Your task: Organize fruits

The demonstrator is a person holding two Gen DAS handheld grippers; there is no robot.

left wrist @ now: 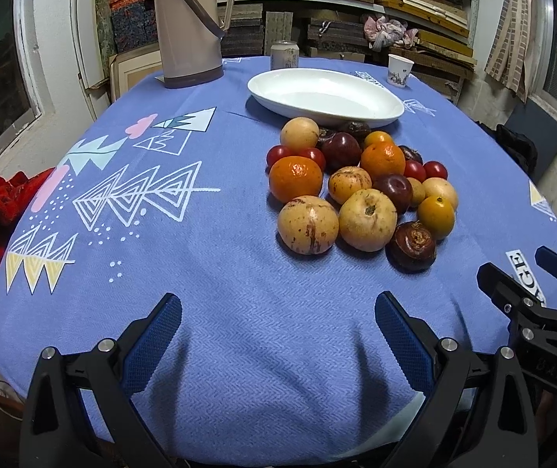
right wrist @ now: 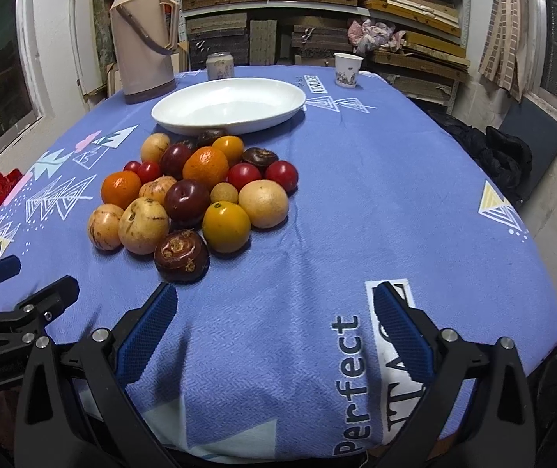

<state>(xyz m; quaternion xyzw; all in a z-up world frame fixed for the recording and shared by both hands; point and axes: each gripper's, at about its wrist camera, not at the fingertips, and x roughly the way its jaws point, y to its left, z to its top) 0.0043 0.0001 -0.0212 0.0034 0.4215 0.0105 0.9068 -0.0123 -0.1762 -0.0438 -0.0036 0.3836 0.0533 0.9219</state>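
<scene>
Nearest to me, the left gripper (left wrist: pixel 278 312) hangs low over the near edge of the blue tablecloth (left wrist: pixel 208 257), its blue-padded fingers (left wrist: pixel 153 343) spread wide with only bare cloth between them. The right gripper (right wrist: pixel 276 310) sits alongside at about the same height, also level and pointing across the table, jaws wide apart and holding nothing (its right finger lies over the printed label on the cloth). Each one shows at the edge of the other's view, so I read them as side by side and apart.

Just beyond the fingertips lies the fruit pile (right wrist: pixel 192 191), resting on the cloth, to the right in the left wrist view and to the left in the right wrist view. Closest in it is a dark brown water chestnut (right wrist: pixel 182 256), touching a yellow-orange citrus (right wrist: pixel 225 226) and pale speckled melons (left wrist: pixel 307 224). Behind these I see dark plums (right wrist: pixel 186 199), oranges (left wrist: pixel 296 178) and small red tomatoes (right wrist: pixel 281 174).

Past the pile, nearly touching it, is the white oval dish (right wrist: pixel 290 97). Farther back stand a beige thermos (left wrist: pixel 186 23), a drink can (left wrist: pixel 284 54) and a paper cup (right wrist: pixel 347 70).
</scene>
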